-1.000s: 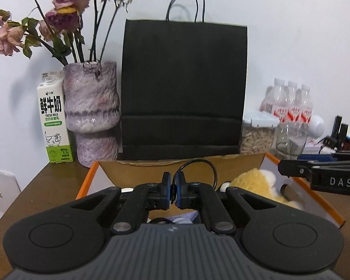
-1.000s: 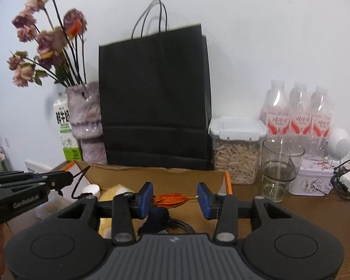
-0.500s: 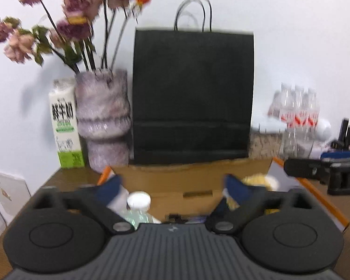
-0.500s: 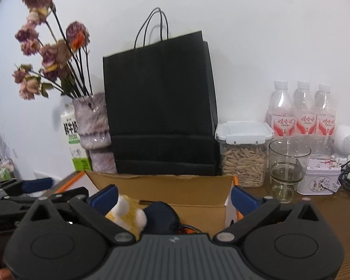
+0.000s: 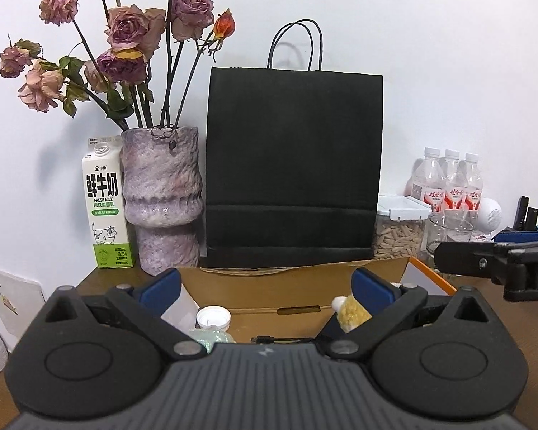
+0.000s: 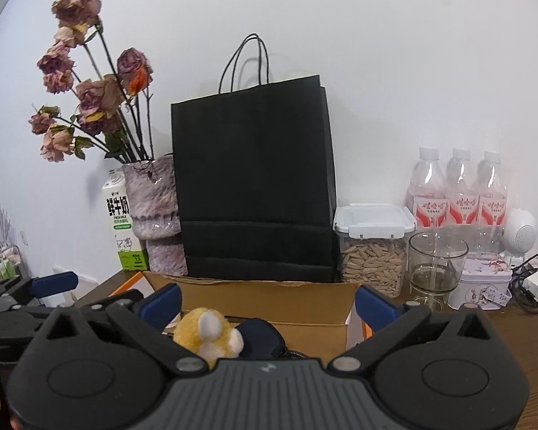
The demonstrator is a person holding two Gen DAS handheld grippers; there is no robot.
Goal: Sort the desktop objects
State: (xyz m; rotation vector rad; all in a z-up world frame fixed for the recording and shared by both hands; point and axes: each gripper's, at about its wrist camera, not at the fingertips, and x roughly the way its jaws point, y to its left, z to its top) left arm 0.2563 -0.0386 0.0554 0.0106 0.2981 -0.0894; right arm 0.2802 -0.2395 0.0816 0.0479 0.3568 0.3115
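milk carton (image 5: 105,211): "fresh milk", chinese characters
left gripper (image 5: 265,288): jaws wide apart, nothing held
right gripper (image 6: 267,302): jaws wide apart, nothing held

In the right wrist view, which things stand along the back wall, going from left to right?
Milk carton → vase of dried roses → black paper bag → seed container → glass cup → water bottles → white round speaker.

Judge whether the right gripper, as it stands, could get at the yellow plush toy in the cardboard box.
Probably yes. The right gripper is open and empty, the yellow plush toy lies uncovered just below its jaws, and the cardboard box is open on top.
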